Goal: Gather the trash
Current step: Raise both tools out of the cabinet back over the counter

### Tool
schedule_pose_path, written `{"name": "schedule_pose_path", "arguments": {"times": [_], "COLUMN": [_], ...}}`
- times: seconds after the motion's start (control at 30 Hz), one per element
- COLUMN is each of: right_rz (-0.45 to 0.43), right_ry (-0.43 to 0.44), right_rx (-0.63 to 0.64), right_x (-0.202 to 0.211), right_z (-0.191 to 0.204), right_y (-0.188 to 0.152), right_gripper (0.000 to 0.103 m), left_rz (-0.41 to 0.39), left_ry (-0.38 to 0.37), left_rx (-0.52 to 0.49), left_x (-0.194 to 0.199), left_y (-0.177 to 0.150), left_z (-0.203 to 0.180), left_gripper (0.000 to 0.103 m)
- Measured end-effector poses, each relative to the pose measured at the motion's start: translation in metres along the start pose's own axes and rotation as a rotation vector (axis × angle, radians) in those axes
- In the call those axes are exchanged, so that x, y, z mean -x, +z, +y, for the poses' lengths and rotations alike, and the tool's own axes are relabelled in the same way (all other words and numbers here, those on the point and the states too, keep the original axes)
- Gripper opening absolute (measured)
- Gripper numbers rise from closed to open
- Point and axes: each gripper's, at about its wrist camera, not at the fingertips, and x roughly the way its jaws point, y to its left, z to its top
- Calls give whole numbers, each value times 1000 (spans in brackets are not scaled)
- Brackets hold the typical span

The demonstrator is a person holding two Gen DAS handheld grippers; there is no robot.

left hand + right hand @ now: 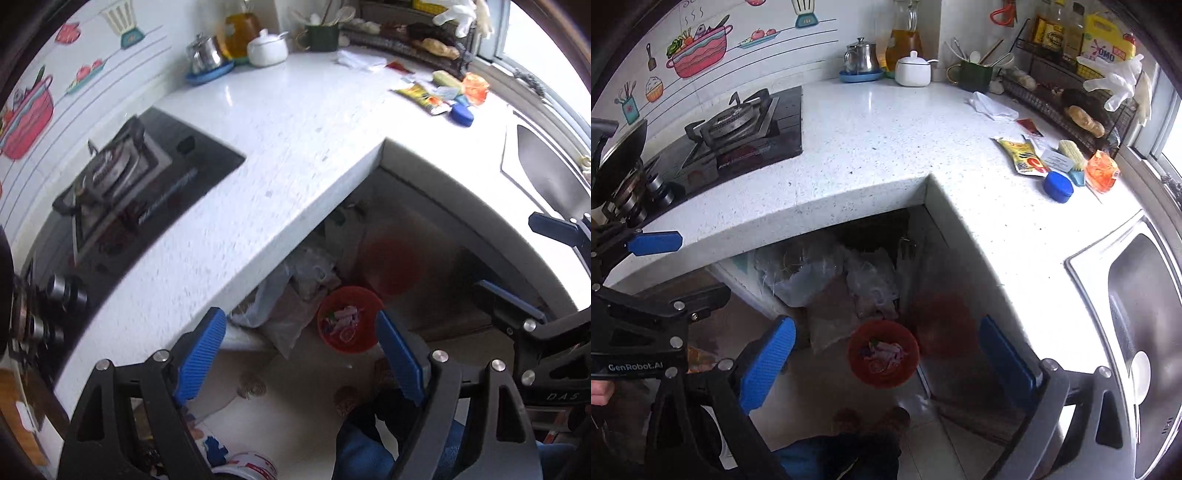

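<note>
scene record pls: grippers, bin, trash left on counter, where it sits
left gripper: open, empty
right gripper: open, empty
red bin: on floor under counter corner, holds scraps
trash on counter: yellow wrapper, orange wrapper, white tissue
location: white countertop, between rack and sink
also there: blue lid, scrub brush

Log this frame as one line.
left gripper: open, empty | right gripper: open, empty | red bin: floor, holds trash | wrappers: on counter

Both wrist cameras look steeply down from above the L-shaped table (280,155), side by side. Each view shares the red bin (882,352) on the floor, the stove (738,125) and the table's corner.
</note>
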Motion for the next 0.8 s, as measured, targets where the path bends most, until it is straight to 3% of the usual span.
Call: {"name": "schedule_pose_path", "arguments": {"times": [0.4, 0.8], "right_rz": [-39, -31], "right_ry": [-125, -151], "right_rx": [-125, -220], "right_x": [30, 4], "right_z": [-49, -123], "right_y": [9, 42], "right_gripper": [102, 102], "left_rz": [-63, -58], "left_ry": [-103, -158], "left_rx": [-141, -231], "left_x": [3, -41], "left_y": [64, 155], "left_z": [-45, -105], "left_gripper": [82, 82]}}
